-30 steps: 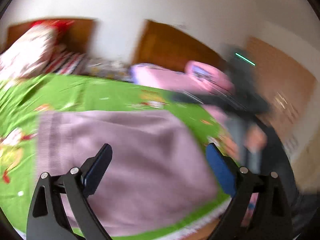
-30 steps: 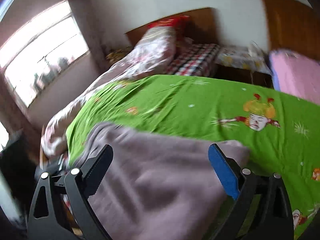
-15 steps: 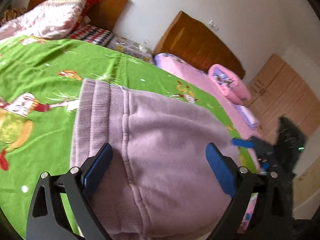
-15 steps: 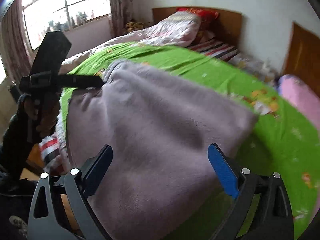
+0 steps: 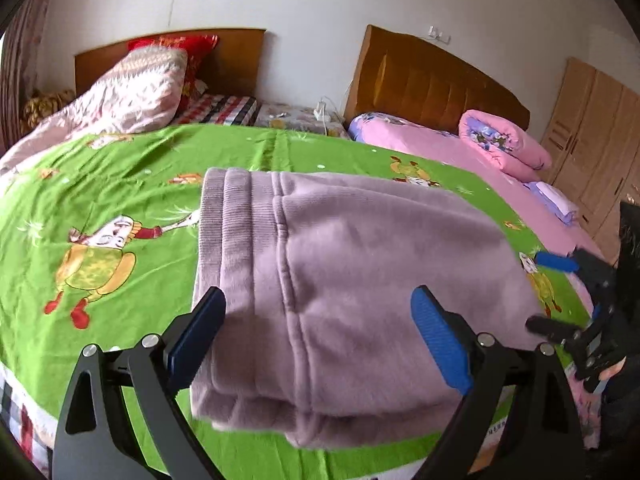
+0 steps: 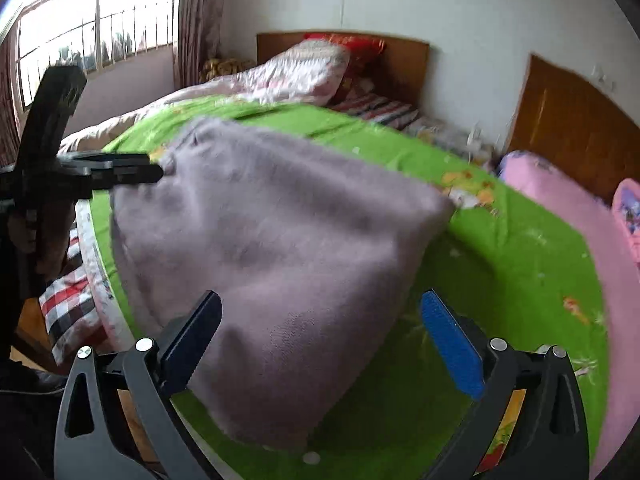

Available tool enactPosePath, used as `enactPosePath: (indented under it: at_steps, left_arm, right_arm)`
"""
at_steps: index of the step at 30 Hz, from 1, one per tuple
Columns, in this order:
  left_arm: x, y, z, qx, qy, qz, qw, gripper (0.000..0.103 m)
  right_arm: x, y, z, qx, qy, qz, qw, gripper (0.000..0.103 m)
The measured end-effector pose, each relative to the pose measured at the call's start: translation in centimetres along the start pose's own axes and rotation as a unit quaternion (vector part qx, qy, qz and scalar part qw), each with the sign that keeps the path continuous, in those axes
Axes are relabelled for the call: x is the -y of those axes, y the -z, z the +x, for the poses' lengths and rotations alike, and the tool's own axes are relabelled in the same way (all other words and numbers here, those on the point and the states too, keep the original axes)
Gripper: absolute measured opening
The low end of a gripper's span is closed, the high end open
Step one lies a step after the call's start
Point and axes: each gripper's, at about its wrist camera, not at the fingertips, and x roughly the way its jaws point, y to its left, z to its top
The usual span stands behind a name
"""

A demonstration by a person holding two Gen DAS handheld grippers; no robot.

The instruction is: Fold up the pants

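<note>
The mauve fleece pants lie folded in a thick stack on the green cartoon bedsheet, ribbed waistband to the left. My left gripper is open, its blue-padded fingers straddling the stack's near edge without pinching it. In the same view my right gripper stands open at the stack's right end. From the right wrist view, the pants fill the middle and my right gripper is open over their near corner. The left gripper shows edge-on at the far left corner of the pants.
A pink floral quilt and red pillow sit at the headboard. To the right is a second bed with a pink sheet and a rolled pink blanket. A wooden wardrobe stands beyond. A window is on the left.
Both views have steadied after swinging across the bed. The pants have stayed folded on the sheet. Both grippers have remained open, and the right one has pulled back slightly.
</note>
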Motion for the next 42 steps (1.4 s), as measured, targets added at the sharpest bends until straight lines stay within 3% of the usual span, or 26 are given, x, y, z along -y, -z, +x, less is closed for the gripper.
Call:
enactPosePath:
  at_steps: [2, 6, 12, 15, 17, 19, 22, 25, 31, 36, 42]
  left_arm:
    - [0.3, 0.5, -0.3, 0.002, -0.011, 0.009, 0.9999, 0.094]
    - [0.3, 1.3, 0.5, -0.009, -0.041, 0.023, 0.9989, 0.094]
    - [-0.1, 1.5, 1.0, -0.013, -0.060, 0.031, 0.9976, 0.094]
    - [-0.6, 1.7, 0.8, -0.015, -0.074, 0.021, 0.9969, 0.094]
    - [-0.4, 1.8, -1.0, 0.009, -0.093, 0.021, 0.9954, 0.094]
    - [0.5, 1.9, -2.7, 0.039, -0.126, 0.041, 0.9905, 0.101]
    - [3.7, 3.0, -6.3, 0.119, -0.173, 0.082, 0.9743, 0.102]
    - [6.4, 4.5, -7.8, 0.150, -0.169, 0.078, 0.9710, 0.102]
    - [9.6, 6.5, -6.7, 0.116, -0.164, 0.038, 0.9788, 0.102]
    - [11.3, 7.6, -6.2, 0.102, -0.161, 0.061, 0.9797, 0.102]
    - [11.4, 8.0, -6.5, 0.105, -0.160, 0.063, 0.9795, 0.102]
  right_arm:
    - [-0.4, 0.0, -0.1, 0.007, -0.004, 0.000, 1.000, 0.098]
    - [-0.2, 1.1, 1.9, -0.021, 0.005, 0.006, 1.000, 0.098]
    - [0.3, 1.5, 2.1, -0.016, -0.001, 0.025, 1.000, 0.098]
    - [0.2, 1.6, 1.1, -0.007, 0.017, 0.027, 0.999, 0.098]
    - [-0.3, 1.7, -0.9, 0.016, 0.039, 0.020, 0.999, 0.098]
    - [-0.8, 2.0, -3.4, 0.055, 0.051, 0.018, 0.997, 0.098]
    - [-1.9, 3.2, -6.7, 0.118, 0.063, 0.043, 0.990, 0.098]
    - [-3.5, 5.2, -8.0, 0.148, 0.081, 0.062, 0.984, 0.098]
    - [-5.6, 7.9, -7.7, 0.137, 0.065, 0.085, 0.985, 0.098]
    - [-5.3, 8.1, -9.2, 0.174, 0.094, 0.093, 0.976, 0.098]
    - [-4.5, 8.4, -9.3, 0.178, 0.097, 0.115, 0.973, 0.098]
